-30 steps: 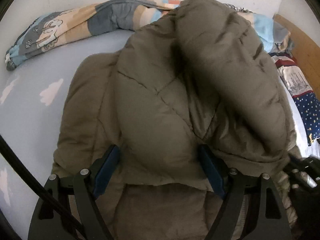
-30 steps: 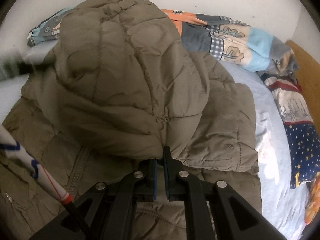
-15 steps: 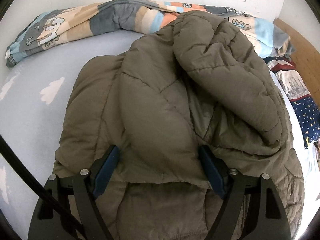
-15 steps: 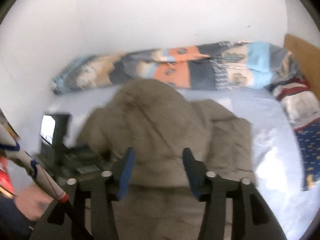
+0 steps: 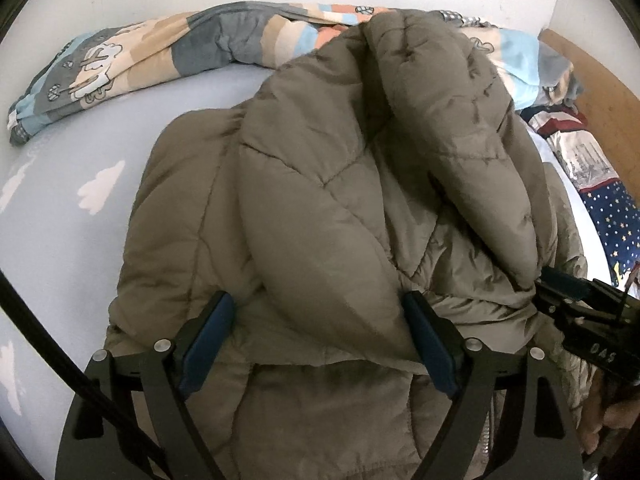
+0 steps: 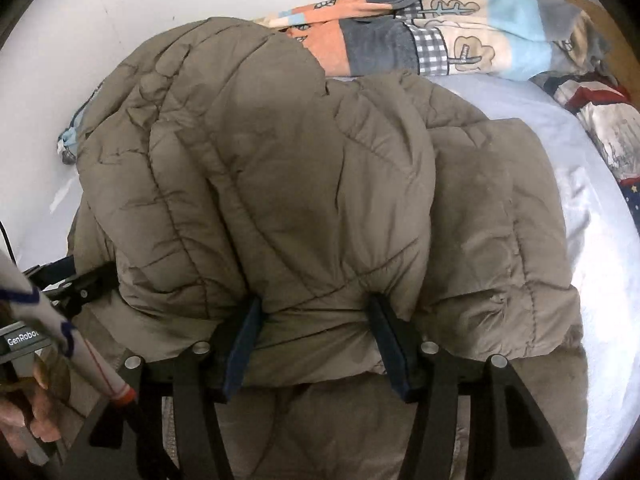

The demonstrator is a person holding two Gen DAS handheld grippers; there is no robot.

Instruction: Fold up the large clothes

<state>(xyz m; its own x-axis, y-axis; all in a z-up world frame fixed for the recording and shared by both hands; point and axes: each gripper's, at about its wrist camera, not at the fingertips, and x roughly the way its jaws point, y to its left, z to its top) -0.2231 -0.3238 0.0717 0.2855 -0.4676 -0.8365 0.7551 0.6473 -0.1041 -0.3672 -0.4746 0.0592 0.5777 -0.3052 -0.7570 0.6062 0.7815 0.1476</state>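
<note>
An olive quilted puffer jacket (image 5: 320,200) lies piled on the bed, its sleeves folded in over the body. My left gripper (image 5: 318,340) straddles a thick fold at the near edge. Its jaws are opening, and the puffy fold still fills the gap and touches both blue pads (image 5: 208,336). My right gripper (image 6: 316,344) stands open, pushed over another thick fold of the jacket (image 6: 280,180) that bunches between its fingers. Each gripper shows at the edge of the other's view: the right gripper (image 5: 576,304) at the right, the left gripper (image 6: 76,280) at the left.
The jacket lies on a pale blue sheet (image 5: 72,152) with white clouds. A patterned blanket (image 5: 160,52) is rolled along the white wall behind it. Star-print bedding (image 5: 616,220) and a wooden board (image 5: 592,76) lie at the right. A person's hand (image 6: 36,420) shows at the lower left.
The right gripper let go of the jacket edge, lifted away with open jaws, then came back down over a thicker fold. The sleeve it held dropped onto the pile. The left gripper stayed put.
</note>
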